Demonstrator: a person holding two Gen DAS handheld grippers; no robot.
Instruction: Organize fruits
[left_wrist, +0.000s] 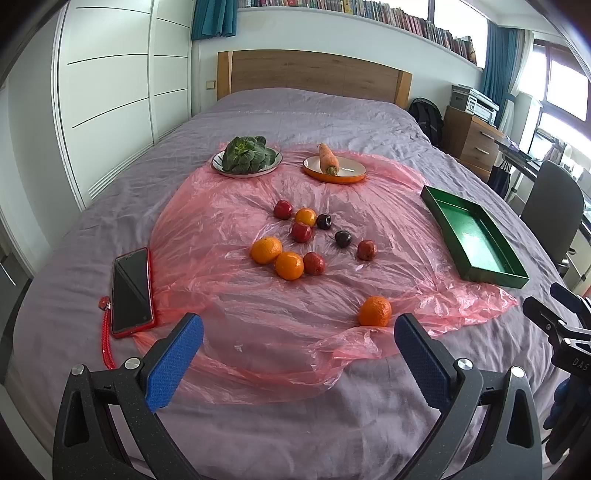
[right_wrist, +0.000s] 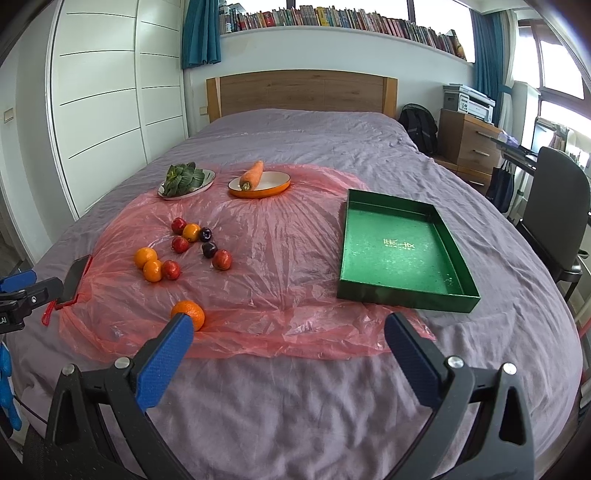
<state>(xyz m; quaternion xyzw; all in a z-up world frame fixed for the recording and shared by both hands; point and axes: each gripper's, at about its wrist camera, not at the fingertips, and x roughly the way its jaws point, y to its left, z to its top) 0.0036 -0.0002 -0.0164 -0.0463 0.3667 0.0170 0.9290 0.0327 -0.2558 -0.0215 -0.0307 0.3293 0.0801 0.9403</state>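
bed cover (right_wrist: 295, 406): lilac. plastic sheet (right_wrist: 280, 236): translucent pink. tray (right_wrist: 399, 251): green, pale lettering. near orange (right_wrist: 190, 314): orange. phone case (left_wrist: 149, 280): red.

A wide bed with a wrinkled mauve cover (right_wrist: 295, 406) carries a crumpled pink plastic sheet (right_wrist: 280, 258) at its middle, a shallow rectangular green tray (right_wrist: 402, 295) right, a red-cased phone (left_wrist: 131, 291) left.

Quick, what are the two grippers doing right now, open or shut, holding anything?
Left gripper: open, holding nothing, above the bedspread.
Right gripper: open, holding nothing.
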